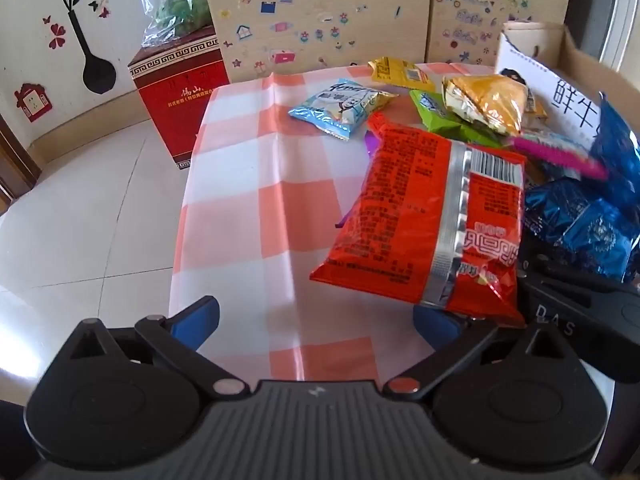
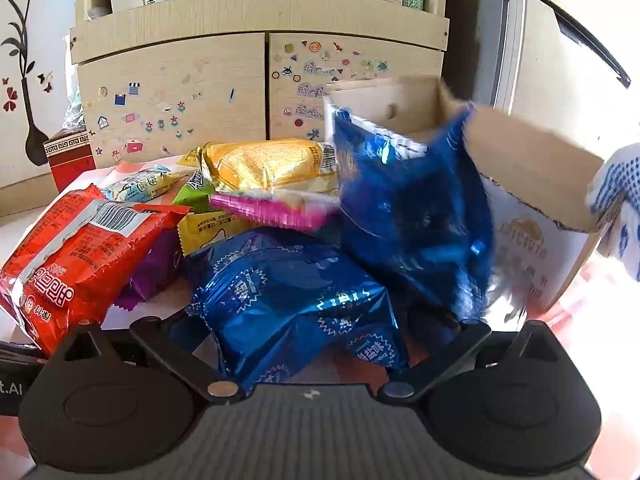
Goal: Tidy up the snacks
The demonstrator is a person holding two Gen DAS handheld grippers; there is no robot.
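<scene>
A pile of snack packets lies on the orange-checked tablecloth point(image 1: 248, 184). My left gripper point(image 1: 316, 320) is open and empty, its right finger under the edge of a red packet point(image 1: 424, 216), which also shows in the right wrist view point(image 2: 80, 256). My right gripper point(image 2: 316, 332) is open, with a blue foil packet point(image 2: 296, 300) lying between its fingers. A second blue packet point(image 2: 412, 208) is blurred and stands tilted against the cardboard box point(image 2: 532, 168). Yellow point(image 2: 272, 164), pink point(image 2: 276, 208), green and light-blue point(image 1: 340, 104) packets lie behind.
A sticker-covered wooden cabinet point(image 2: 180, 92) stands behind the table. A red box point(image 1: 180, 96) with a plastic bag on top sits on the tiled floor at left. A gloved hand point(image 2: 624, 208) shows at the right edge.
</scene>
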